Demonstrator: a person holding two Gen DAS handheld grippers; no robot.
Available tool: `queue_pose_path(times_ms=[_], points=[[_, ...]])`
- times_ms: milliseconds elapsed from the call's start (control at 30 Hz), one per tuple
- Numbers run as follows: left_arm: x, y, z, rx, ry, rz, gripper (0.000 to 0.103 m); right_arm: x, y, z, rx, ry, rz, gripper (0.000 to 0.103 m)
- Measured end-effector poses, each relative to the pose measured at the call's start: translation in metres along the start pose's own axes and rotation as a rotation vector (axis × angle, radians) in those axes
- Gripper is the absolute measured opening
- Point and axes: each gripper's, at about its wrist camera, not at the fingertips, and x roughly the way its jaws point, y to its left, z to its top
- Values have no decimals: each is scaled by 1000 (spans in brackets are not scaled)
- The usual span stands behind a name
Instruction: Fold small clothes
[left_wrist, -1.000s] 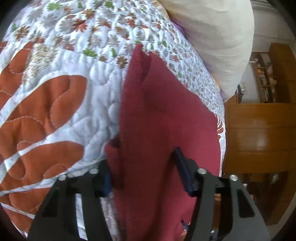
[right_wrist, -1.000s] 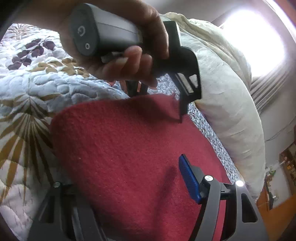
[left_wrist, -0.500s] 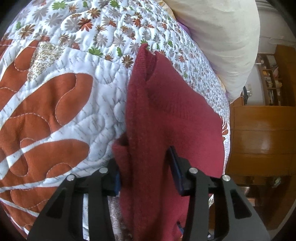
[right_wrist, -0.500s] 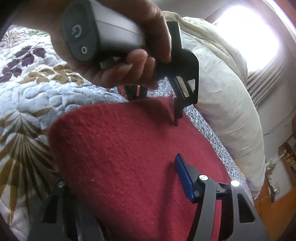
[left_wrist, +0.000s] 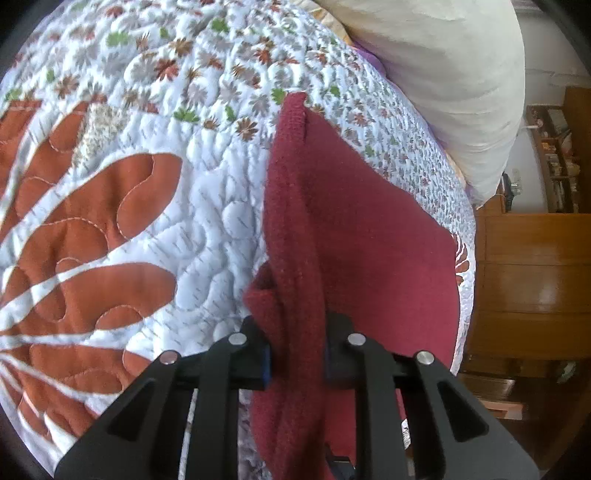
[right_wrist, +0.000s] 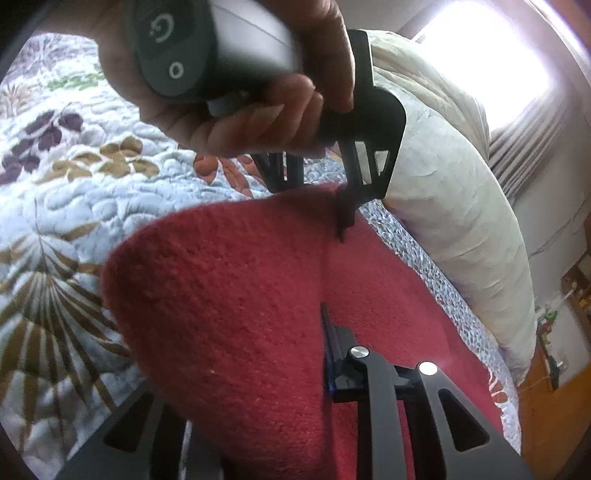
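A dark red knitted garment (left_wrist: 354, 229) lies on the quilted bedspread (left_wrist: 122, 206), one long edge folded up into a ridge. My left gripper (left_wrist: 297, 354) is shut on the near end of that ridge, with cloth bunched between the pads. In the right wrist view the same red garment (right_wrist: 229, 295) bulges up over my right gripper (right_wrist: 295, 354). Only its right finger (right_wrist: 334, 354) shows, pressed into the cloth; the left finger is hidden under the fold. A person's hand (right_wrist: 258, 122) holds the left gripper (right_wrist: 343, 221) at the garment's far edge.
A large cream pillow (left_wrist: 443, 74) lies along the bed's far side beyond the garment, seen too as the pillow (right_wrist: 450, 206) in the right wrist view. Wooden furniture (left_wrist: 535, 280) stands past the bed's edge. Bare bedspread (right_wrist: 66, 192) stretches out to the left.
Both grippers have narrowed onto the red garment: the left jaws went from wide to shut on the folded edge, and the right finger moved inward. The cloth has bunched up higher.
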Motion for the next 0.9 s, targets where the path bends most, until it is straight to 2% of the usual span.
queue_pose_path(times_ms=[900], points=[[-46,-137,-8,137,-25,203,15,-68,-98,16,291,-52,51,17]])
